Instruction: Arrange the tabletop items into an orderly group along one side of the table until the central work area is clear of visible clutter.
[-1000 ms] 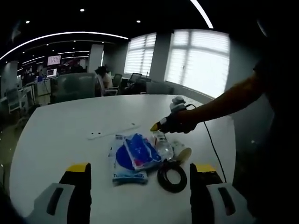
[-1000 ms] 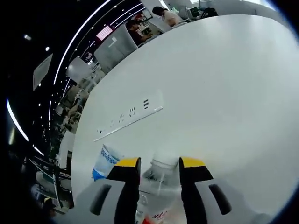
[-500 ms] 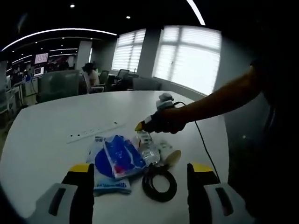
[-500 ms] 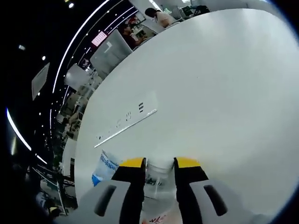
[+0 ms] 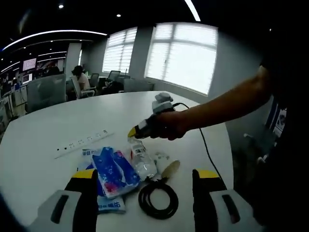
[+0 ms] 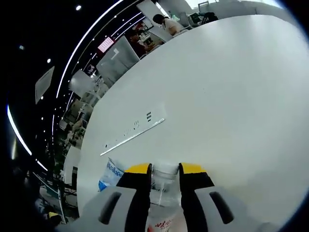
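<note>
the right tongs (image 6: 164, 170) were seen closed narrowly on a clear plastic bottle (image 6: 164, 193), its cap end between the yellow tips; in the left gripper view the same tongs (image 5: 135, 134) were reached in over the heap, held by a hand (image 5: 164, 126). the bottle (image 5: 143, 162) lay in the cluster near the counter's (image 5: 58, 121) edge, touching a blue-and-white packet (image 5: 113, 173), with a coiled black cable (image 5: 157, 200) just beside it and a white power strip (image 5: 82, 144) apart toward the middle. the left tongs (image 5: 142, 176) were held wide open and empty above the cluster. the step was judged to be a grip on the bottle. it would be done well if the bottle were lifted straight up, so the packet was not dragged, and set down at the side.
</note>
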Demonstrator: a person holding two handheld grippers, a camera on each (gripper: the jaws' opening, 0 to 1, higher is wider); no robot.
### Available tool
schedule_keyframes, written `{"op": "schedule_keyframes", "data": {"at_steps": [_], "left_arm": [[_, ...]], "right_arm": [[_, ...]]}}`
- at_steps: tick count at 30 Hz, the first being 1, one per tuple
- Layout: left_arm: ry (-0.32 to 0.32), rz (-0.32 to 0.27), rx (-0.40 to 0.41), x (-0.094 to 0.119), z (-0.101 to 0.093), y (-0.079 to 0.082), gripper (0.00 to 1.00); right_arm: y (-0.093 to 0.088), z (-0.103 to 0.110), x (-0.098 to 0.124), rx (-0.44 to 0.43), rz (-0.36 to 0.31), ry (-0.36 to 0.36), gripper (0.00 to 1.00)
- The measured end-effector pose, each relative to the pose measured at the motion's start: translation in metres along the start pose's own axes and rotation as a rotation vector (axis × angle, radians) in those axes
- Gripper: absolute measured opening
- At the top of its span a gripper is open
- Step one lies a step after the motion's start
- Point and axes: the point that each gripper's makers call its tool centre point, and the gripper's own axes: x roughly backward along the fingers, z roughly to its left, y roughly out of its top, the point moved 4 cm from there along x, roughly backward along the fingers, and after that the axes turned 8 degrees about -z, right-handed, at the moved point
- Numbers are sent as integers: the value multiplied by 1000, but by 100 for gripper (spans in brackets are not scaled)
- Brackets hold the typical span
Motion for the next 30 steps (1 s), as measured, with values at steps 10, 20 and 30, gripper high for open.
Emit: {"op": "schedule_keyframes", "data": {"at_steps": [10, 20, 30], "left_arm": [[-4, -29, 0, 0, 1, 6, 78], [-7, -20, 5, 1, 1, 3, 78], [-2, -7, 15, 0, 3, -2, 78]], "right_arm": [[5, 8, 8, 176, 68, -32, 0], [-2, 4, 1, 51, 74, -7, 22], [-13, 0, -18, -24, 134, 0, 30]]}}
